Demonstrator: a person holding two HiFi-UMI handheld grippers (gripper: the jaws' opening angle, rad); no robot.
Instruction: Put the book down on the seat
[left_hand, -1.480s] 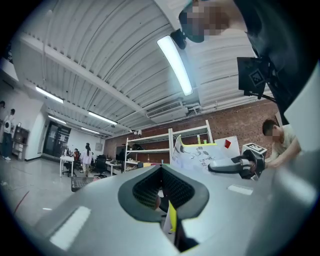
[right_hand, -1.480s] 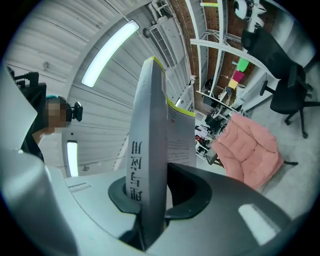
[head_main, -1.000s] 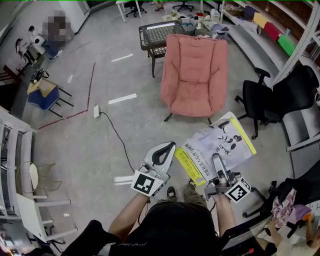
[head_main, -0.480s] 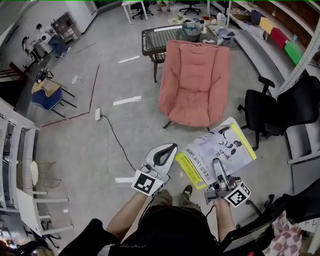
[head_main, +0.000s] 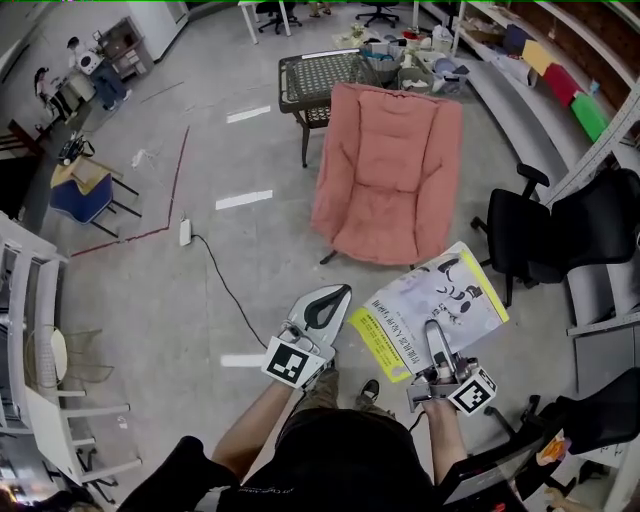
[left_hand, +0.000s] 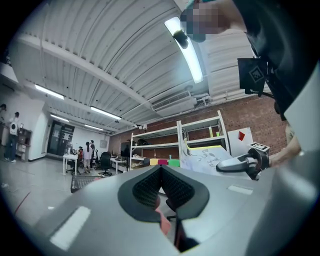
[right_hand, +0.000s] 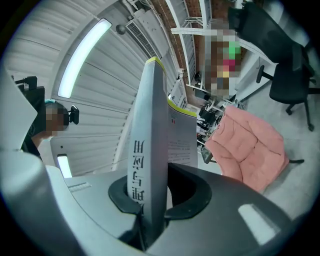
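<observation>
A pink padded chair (head_main: 387, 170) stands on the grey floor ahead of me, its seat (head_main: 385, 230) bare. My right gripper (head_main: 433, 337) is shut on the near edge of a white book with yellow bands (head_main: 432, 300). It holds the book in the air to the front right of the chair. In the right gripper view the book (right_hand: 151, 135) stands edge-on between the pads of the right gripper (right_hand: 150, 212), and the chair (right_hand: 250, 145) lies beyond. My left gripper (head_main: 333, 297) hovers left of the book, shut and empty. In its own view the left gripper (left_hand: 160, 172) shows closed jaws.
A dark wicker table (head_main: 320, 68) stands behind the chair. Black office chairs (head_main: 535, 220) and shelving (head_main: 560, 70) line the right side. A cable (head_main: 225, 285) and a power strip (head_main: 185, 232) lie on the floor at left, near a blue stool (head_main: 82, 192) and white chairs (head_main: 60, 400).
The pink chair sits slightly lower and nearer in the head view. Both grippers keep their pose, and the book stays in the right one.
</observation>
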